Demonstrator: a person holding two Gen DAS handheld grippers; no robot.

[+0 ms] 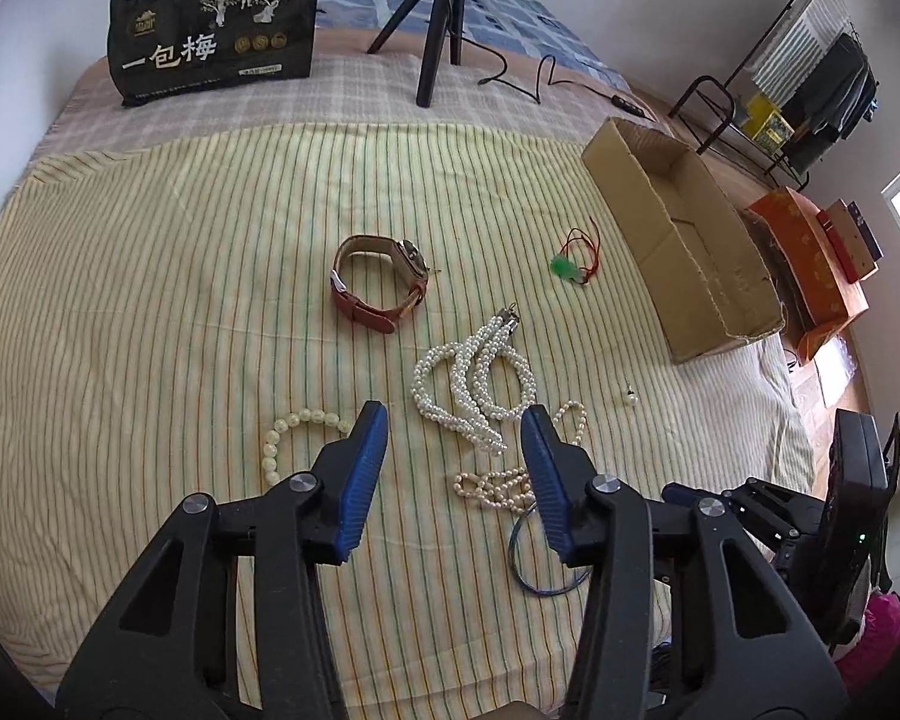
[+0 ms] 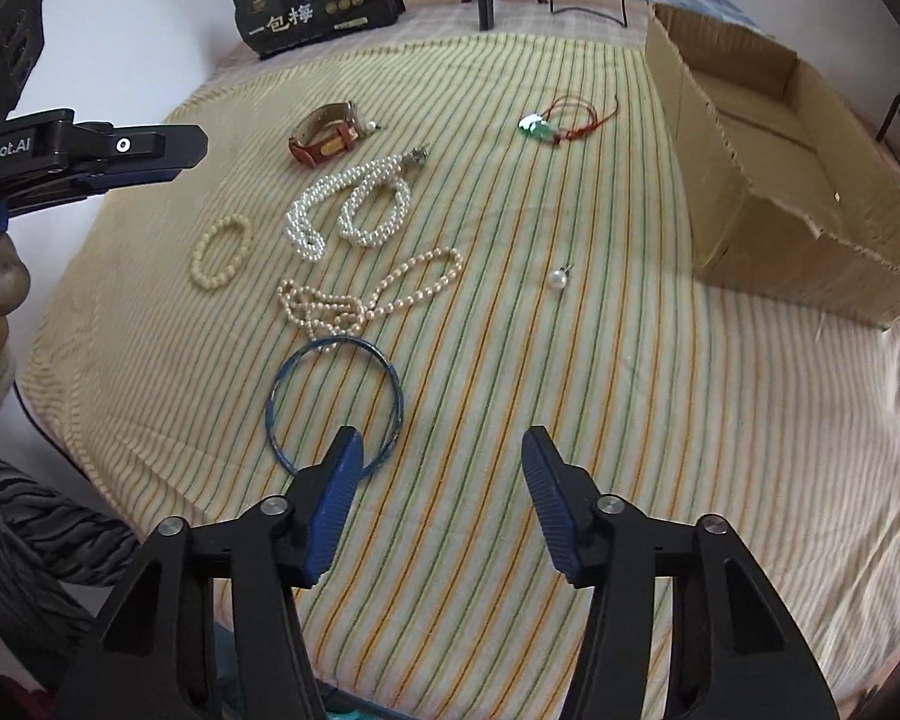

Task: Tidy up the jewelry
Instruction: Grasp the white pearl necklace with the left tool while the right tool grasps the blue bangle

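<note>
I am holding the left gripper and right gripper with jaws spread and nothing between them. The jewelry is lying mid-frame: cream bracelet, pearl ropes, blue bangle. I am judging tangled strands likely to snag a neighbour, the striped bedspread sagging; the cardboard box is waiting upper right.

Watch, pearls, bangle lie on bedspread.

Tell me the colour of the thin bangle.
Blue bangle; clearest in the right wrist view.
</note>
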